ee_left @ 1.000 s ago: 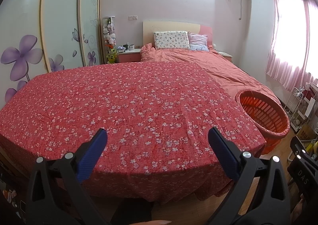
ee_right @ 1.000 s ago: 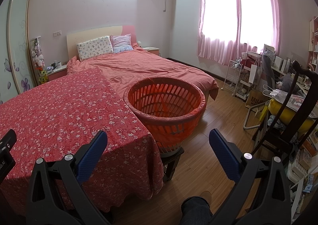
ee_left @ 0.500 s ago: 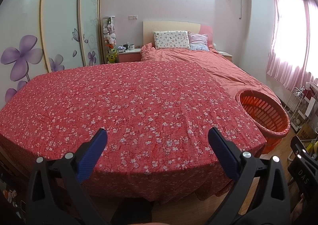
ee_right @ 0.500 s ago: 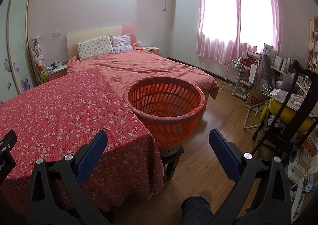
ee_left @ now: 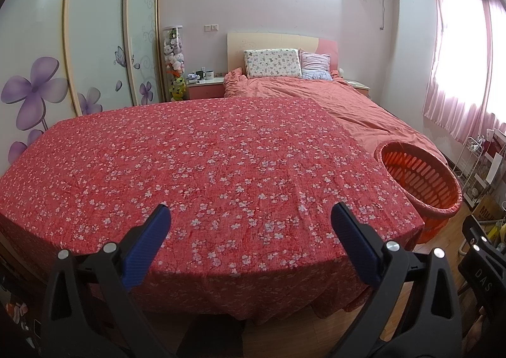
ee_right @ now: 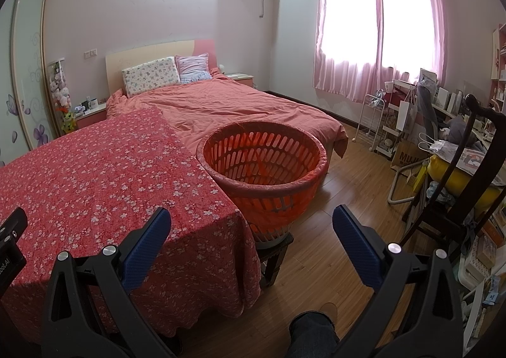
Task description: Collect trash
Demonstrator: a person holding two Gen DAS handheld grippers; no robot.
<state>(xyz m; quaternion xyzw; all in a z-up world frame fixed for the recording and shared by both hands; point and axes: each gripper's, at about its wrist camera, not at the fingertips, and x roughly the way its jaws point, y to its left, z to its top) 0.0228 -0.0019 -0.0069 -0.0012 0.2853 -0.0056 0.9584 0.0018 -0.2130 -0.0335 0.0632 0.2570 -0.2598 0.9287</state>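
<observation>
An orange slotted basket (ee_right: 264, 165) stands on a small stool off the right corner of a table under a red floral cloth (ee_right: 95, 174); it also shows in the left wrist view (ee_left: 420, 180). No loose trash shows on the floral cloth (ee_left: 205, 174). My left gripper (ee_left: 251, 228) is open and empty over the table's near edge. My right gripper (ee_right: 251, 228) is open and empty, in front of the basket and the table's right corner.
A bed with a pink cover (ee_right: 227, 108) lies behind the table and basket. A wardrobe with flower doors (ee_left: 41, 51) is on the left. A dark wooden chair (ee_right: 455, 187), a white rack (ee_right: 373, 123) and a cluttered desk stand at right on the wood floor.
</observation>
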